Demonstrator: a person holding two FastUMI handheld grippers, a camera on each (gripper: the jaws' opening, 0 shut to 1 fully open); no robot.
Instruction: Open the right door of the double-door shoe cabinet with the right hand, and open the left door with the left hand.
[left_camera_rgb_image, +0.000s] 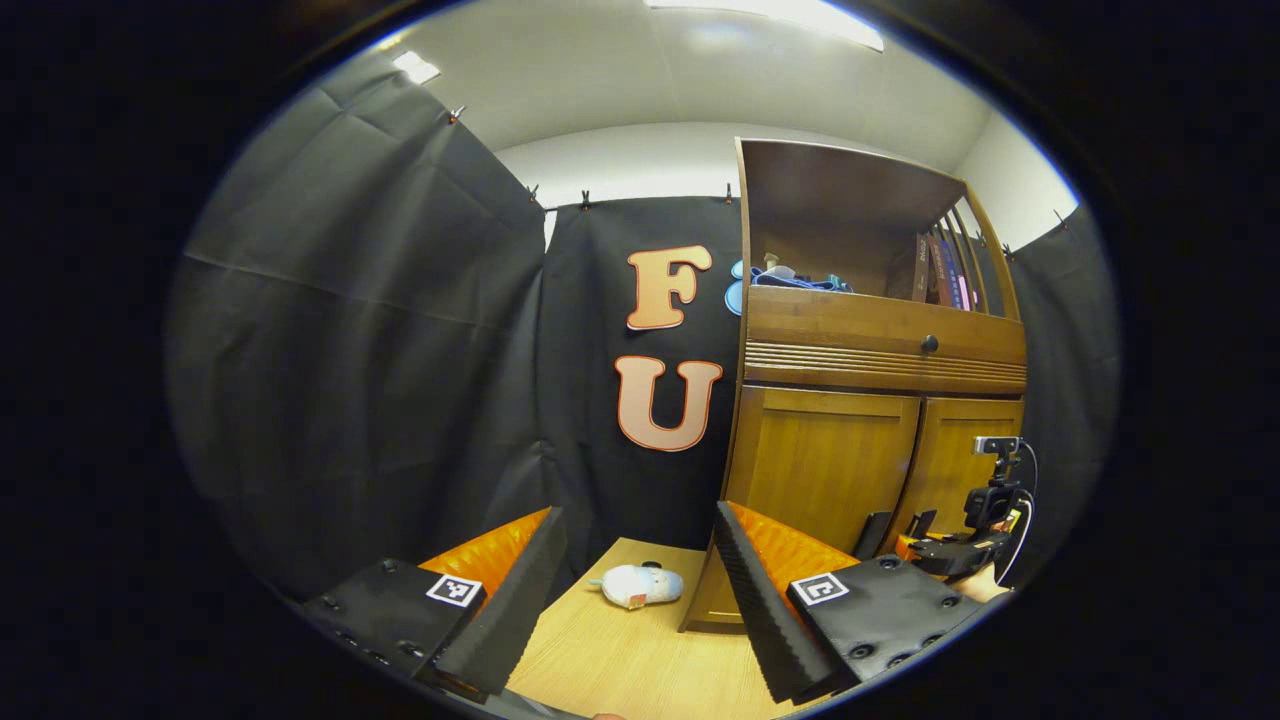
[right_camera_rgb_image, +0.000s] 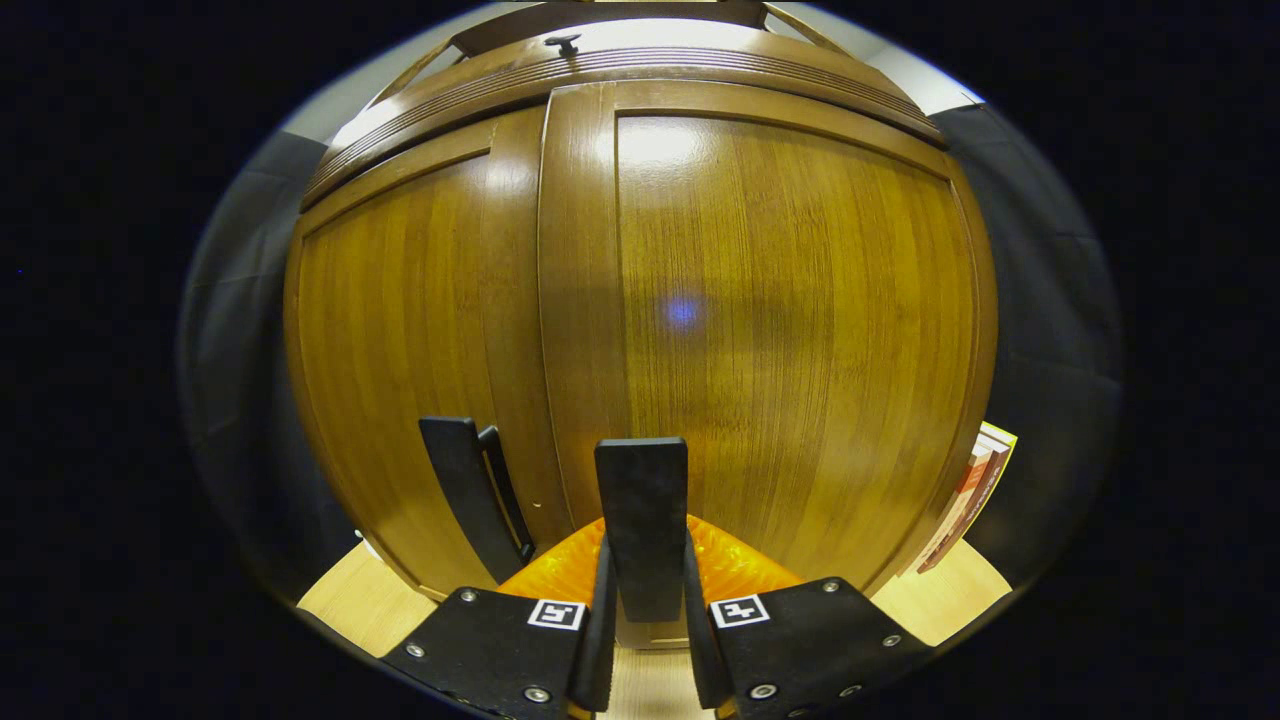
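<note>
The right gripper is sitting right up against the shoe cabinet, its jaws drawn in narrow around the black handle of the right door; that right handle is standing upright between the two fingers, long axis vertical, and both fingers appear to be pressing on its lower part, though the contact faces themselves are hidden behind the handle. The left handle, also upright, is lying just to the left of the centre seam on the left door, near the right gripper but not touching it. Judgement: the coming move is turning on this grip, a pull straight back toward the camera, swinging the door about its outer right edge. The left gripper is hanging well back and to the left of the cabinet, jaws wide and holding nothing, fingers pointing toward the wooden floor and a small white plush toy lying there. In the left gripper view both doors are reading as closed and the right gripper is at the handles, so the right hand is much the nearer one. Hinges cannot be made out; the cabinet's base is cut off behind the fingers; books leaning at the cabinet's right side are partly cropped.
</note>
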